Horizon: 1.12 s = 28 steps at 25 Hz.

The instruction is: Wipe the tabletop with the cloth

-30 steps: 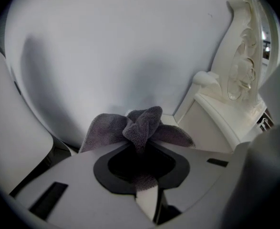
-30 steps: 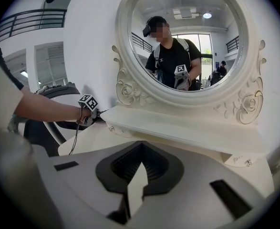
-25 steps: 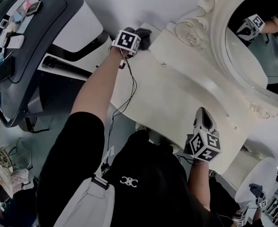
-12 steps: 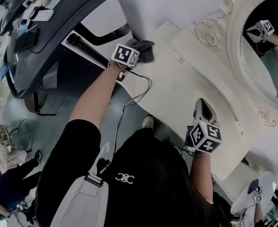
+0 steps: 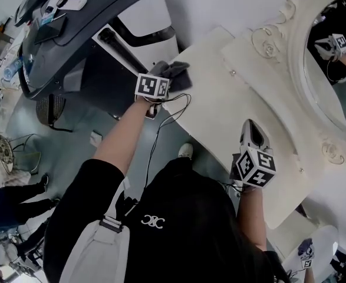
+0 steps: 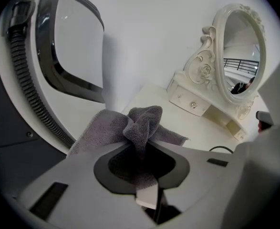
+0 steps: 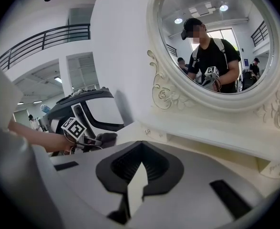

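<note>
The grey cloth (image 5: 174,74) lies bunched on the left edge of the cream tabletop (image 5: 220,108). My left gripper (image 5: 165,78) is shut on it, its marker cube toward me. In the left gripper view the cloth (image 6: 140,123) rises in a fold from between the jaws and spreads left over the tabletop (image 6: 151,97). My right gripper (image 5: 252,131) rests shut over the table's near right part with nothing in it. In the right gripper view its jaws stand together, and the cloth (image 7: 106,138) shows far off to the left.
A large grey and white machine (image 5: 96,22) stands close against the table's left side. An ornate oval mirror (image 5: 332,58) and its small drawer (image 6: 192,103) fill the table's back right. A black cable (image 5: 175,114) hangs from my left wrist.
My left gripper has dragged the cloth from the table's far left corner along the left edge toward me. The right gripper has stayed where it was.
</note>
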Each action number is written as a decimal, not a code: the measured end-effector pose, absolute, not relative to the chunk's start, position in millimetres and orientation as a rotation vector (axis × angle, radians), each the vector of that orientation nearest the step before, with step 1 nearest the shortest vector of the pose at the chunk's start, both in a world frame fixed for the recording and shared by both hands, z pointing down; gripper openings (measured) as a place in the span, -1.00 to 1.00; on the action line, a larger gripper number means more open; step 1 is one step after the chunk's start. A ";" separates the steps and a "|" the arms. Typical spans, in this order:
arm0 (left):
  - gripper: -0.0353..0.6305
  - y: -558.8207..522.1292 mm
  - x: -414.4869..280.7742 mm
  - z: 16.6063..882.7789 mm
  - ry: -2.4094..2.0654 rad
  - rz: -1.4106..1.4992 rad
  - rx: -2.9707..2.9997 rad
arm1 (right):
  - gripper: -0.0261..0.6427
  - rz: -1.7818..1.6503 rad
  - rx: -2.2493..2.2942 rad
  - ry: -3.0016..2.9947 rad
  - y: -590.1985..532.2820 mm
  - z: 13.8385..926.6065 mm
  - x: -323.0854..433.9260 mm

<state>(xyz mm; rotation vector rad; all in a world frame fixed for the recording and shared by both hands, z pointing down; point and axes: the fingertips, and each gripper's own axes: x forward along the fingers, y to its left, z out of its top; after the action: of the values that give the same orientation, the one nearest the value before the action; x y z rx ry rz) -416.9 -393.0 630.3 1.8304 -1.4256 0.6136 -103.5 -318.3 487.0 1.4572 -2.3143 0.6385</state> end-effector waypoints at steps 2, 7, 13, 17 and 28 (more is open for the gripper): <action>-0.70 -381.6 -406.7 630.7 -1.436 0.607 1.817 | -0.91 0.633 1.446 -2.328 -315.0 484.6 -99.3; -0.70 -354.2 -374.5 632.1 -1.434 0.596 1.801 | -0.91 0.628 1.422 -2.354 -298.3 480.9 -81.1; -0.70 -318.6 -332.3 633.9 -1.441 0.571 1.776 | -0.91 0.646 1.442 -2.375 -274.0 474.3 -44.2; -0.70 -294.6 -294.3 635.7 -1.401 0.586 1.783 | -0.91 0.646 1.451 -2.379 -252.7 473.7 -17.6; -0.70 -235.4 -168.6 635.5 -1.255 0.558 1.815 | -0.90 0.676 1.526 -2.365 -194.1 474.1 63.7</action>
<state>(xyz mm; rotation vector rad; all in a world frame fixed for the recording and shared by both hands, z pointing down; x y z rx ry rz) -168.6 -235.4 635.5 1.8154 -1.2551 0.5583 63.7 -194.1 474.1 1.5264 -2.3645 0.6762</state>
